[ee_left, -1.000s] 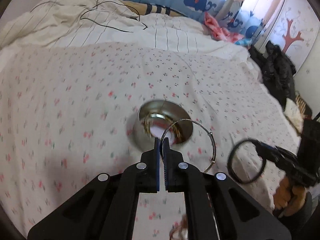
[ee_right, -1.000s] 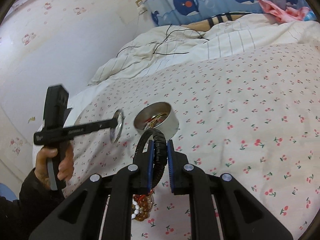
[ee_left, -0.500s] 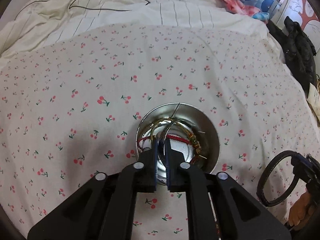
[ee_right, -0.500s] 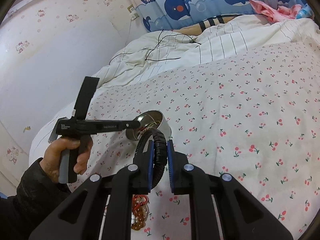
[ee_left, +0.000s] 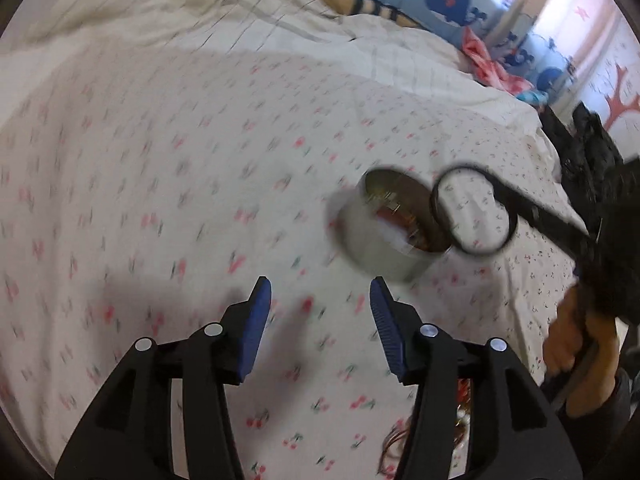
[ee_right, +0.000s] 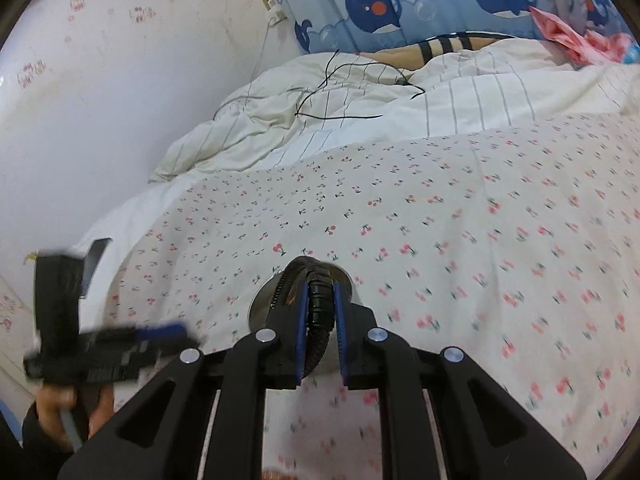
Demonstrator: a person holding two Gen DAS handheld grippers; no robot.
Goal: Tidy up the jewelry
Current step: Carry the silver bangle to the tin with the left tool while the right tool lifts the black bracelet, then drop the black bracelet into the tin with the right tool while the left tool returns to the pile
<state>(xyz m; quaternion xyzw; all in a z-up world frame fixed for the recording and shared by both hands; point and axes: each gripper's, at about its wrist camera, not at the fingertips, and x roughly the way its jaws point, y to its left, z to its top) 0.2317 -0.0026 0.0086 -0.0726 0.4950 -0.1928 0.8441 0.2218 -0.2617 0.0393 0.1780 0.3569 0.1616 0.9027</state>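
The tin (ee_left: 394, 228) sits on the bed (ee_left: 160, 160), on the cherry-print sheet, and already holds several pieces – gold and red strands show inside, though blur hides which pieces they are. The left tongs (ee_left: 320, 312) stand wide open and empty, well short of the tin, so whatever they carried looks to be delivered. The right tongs (ee_right: 321, 312) are clamped on a black cord bracelet (ee_right: 316, 320), which from the left view hangs as a loop (ee_left: 474, 212) over the tin's near rim – my guess is that this piece goes in next. More remains: a tangle of beads (ee_left: 460, 412) lies on the sheet behind the left tongs, partly hidden, so the job seems somewhere past its middle, not near its end. As for writing, none can be read – the left tool's side as seen from the right view (ee_right: 108, 350) is smeared by motion, and the tin shows no label.
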